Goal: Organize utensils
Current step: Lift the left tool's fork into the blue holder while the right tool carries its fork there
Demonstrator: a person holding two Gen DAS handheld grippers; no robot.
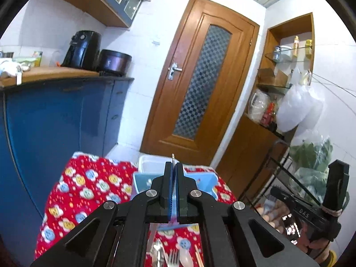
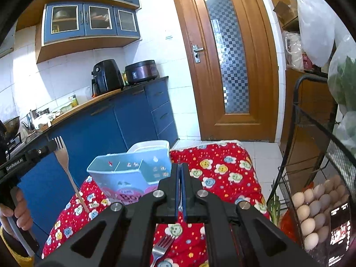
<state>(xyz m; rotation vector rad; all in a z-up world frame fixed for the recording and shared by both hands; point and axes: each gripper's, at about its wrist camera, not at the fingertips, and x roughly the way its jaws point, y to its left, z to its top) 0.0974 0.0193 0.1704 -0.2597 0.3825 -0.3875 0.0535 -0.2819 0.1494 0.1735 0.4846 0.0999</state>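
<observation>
My left gripper (image 1: 173, 166) is shut on a metal fork (image 2: 60, 153). The right wrist view shows it held up at the left, tines upward and handle hanging down. My right gripper (image 2: 179, 165) is shut too; a thin metal sliver shows between its pads, and I cannot tell which utensil it is. A light blue divided organizer box (image 2: 124, 173) stands on the red flowered tablecloth (image 2: 222, 173), just beyond and left of the right fingertips. A spoon (image 1: 155, 251), a fork (image 1: 173, 258), a pink spoon (image 1: 185, 259) and chopsticks (image 1: 198, 255) lie under the left gripper.
A white plastic container (image 2: 151, 145) sits behind the organizer at the table's far edge. A black wire rack (image 2: 298, 115) holding eggs (image 2: 311, 211) and bags of greens stands close on the right. Blue cabinets (image 2: 124, 122) run along the left, and a wooden door (image 2: 231, 62) is ahead.
</observation>
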